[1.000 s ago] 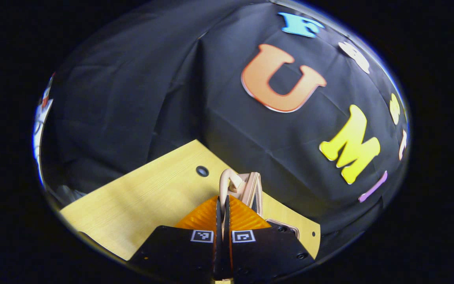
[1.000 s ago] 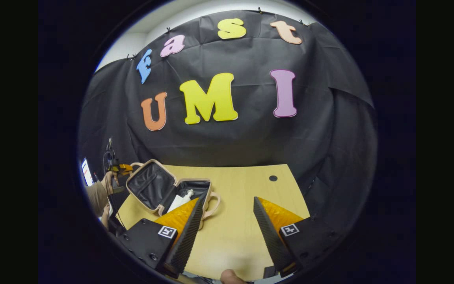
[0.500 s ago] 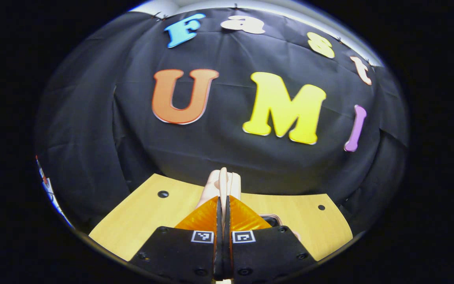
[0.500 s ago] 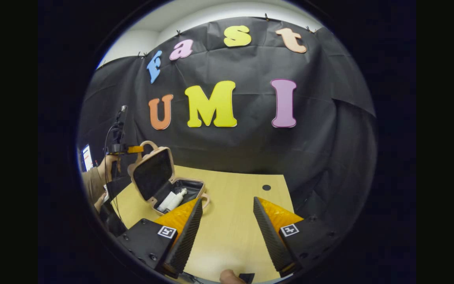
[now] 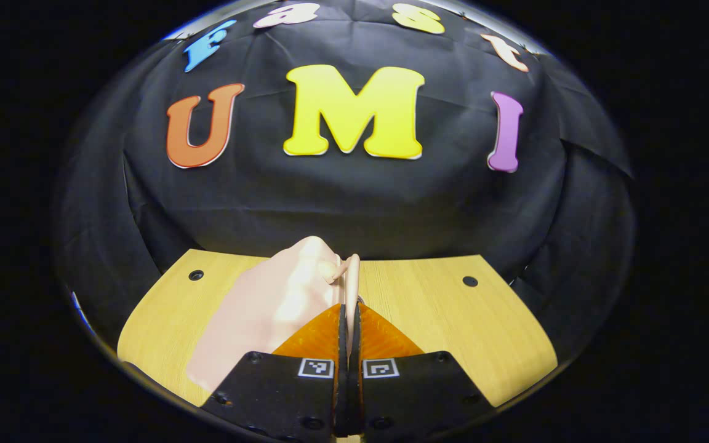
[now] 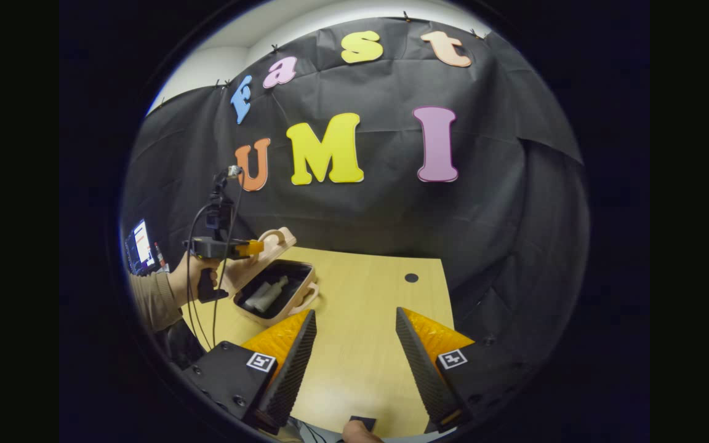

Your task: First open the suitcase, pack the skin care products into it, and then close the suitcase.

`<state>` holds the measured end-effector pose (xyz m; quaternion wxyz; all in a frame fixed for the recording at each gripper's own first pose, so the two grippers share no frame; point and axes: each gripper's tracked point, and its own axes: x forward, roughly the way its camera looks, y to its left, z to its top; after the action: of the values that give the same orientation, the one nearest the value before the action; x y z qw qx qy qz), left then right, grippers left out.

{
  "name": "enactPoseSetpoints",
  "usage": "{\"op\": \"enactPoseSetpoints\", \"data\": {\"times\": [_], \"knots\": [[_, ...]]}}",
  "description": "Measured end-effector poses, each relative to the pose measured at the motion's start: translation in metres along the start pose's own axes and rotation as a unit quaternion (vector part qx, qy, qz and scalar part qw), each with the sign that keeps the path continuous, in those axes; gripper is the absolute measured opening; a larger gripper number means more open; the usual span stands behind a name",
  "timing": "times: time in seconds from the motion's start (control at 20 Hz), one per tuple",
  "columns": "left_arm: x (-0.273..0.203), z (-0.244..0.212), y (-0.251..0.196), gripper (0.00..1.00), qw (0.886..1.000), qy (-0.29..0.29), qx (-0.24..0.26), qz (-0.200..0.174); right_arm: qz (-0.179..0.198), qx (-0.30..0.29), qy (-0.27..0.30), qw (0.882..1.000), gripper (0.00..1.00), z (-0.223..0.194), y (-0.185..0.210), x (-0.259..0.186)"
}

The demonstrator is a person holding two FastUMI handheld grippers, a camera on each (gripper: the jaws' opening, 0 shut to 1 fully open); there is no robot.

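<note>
A small pink suitcase (image 6: 263, 317) stands on the left of the wooden table (image 6: 367, 307) in the right gripper view, with white skin care bottles (image 6: 266, 295) lying in its dark-lined base. Its lid (image 6: 267, 251) leans forward over the base, half closed. My left gripper (image 6: 256, 247), held by a hand (image 6: 189, 280), grips the lid's handle. In the left gripper view my left gripper (image 5: 348, 307) is shut on that pink handle (image 5: 351, 275), and the lid's outer shell (image 5: 268, 301) slopes away to the left. My right gripper (image 6: 354, 323) hangs open over the table's near part, holding nothing.
The table has a small round hole (image 6: 411, 278) near its far right corner and another hole (image 5: 195, 275) at its far left. A lit screen (image 6: 139, 245) stands beyond the table's left side. A sleeve (image 6: 151, 301) reaches in from the left.
The lid has swung up from lying wide open and now tips forward over the base, carried by my left gripper on its handle. My right gripper has stayed open in place.
</note>
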<state>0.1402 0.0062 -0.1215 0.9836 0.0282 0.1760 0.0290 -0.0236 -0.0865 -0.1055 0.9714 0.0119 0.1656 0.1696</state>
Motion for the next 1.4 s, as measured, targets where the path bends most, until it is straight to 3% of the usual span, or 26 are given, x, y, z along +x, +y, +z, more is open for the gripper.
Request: {"op": "enactPoseSetpoints", "data": {"times": [0.05, 0.3, 0.5, 0.9, 1.0, 1.05, 1.1, 1.15, 1.4], "knots": [[0.006, -0.007, -0.010, 0.00, 1.000, 0.007, 0.016, 0.001, -0.002, 0.003, 0.002, 1.000, 0.77, -0.004, -0.008, -0.001], [0.036, -0.048, -0.043, 0.03, 0.997, 0.058, 0.049, 0.003, -0.026, 0.031, 0.007, 0.999, 0.77, -0.025, -0.040, -0.002], [0.050, -0.081, -0.059, 0.03, 0.989, 0.110, 0.094, 0.007, -0.034, 0.042, 0.022, 0.998, 0.77, -0.051, -0.054, -0.006], [0.058, -0.104, -0.069, 0.07, 0.973, 0.165, 0.159, 0.017, -0.034, 0.085, 0.023, 0.996, 0.77, -0.071, -0.063, -0.003], [0.056, -0.109, -0.074, 0.19, 0.974, 0.177, 0.143, 0.009, -0.037, 0.086, 0.025, 0.995, 0.75, -0.076, -0.063, 0.000], [0.051, -0.110, -0.076, 0.31, 0.975, 0.180, 0.130, 0.010, -0.039, 0.083, 0.025, 0.995, 0.77, -0.077, -0.061, 0.000], [0.045, -0.107, -0.079, 0.34, 0.977, 0.179, 0.119, 0.011, -0.044, 0.080, 0.024, 0.996, 0.77, -0.076, -0.059, -0.001], [0.040, -0.102, -0.080, 0.45, 0.978, 0.176, 0.110, 0.011, -0.048, 0.078, 0.021, 0.996, 0.74, -0.074, -0.056, -0.003], [-0.036, -0.065, -0.059, 0.67, 0.983, 0.153, 0.092, 0.034, -0.066, 0.068, 0.004, 0.996, 0.75, -0.051, -0.013, -0.004]]}}
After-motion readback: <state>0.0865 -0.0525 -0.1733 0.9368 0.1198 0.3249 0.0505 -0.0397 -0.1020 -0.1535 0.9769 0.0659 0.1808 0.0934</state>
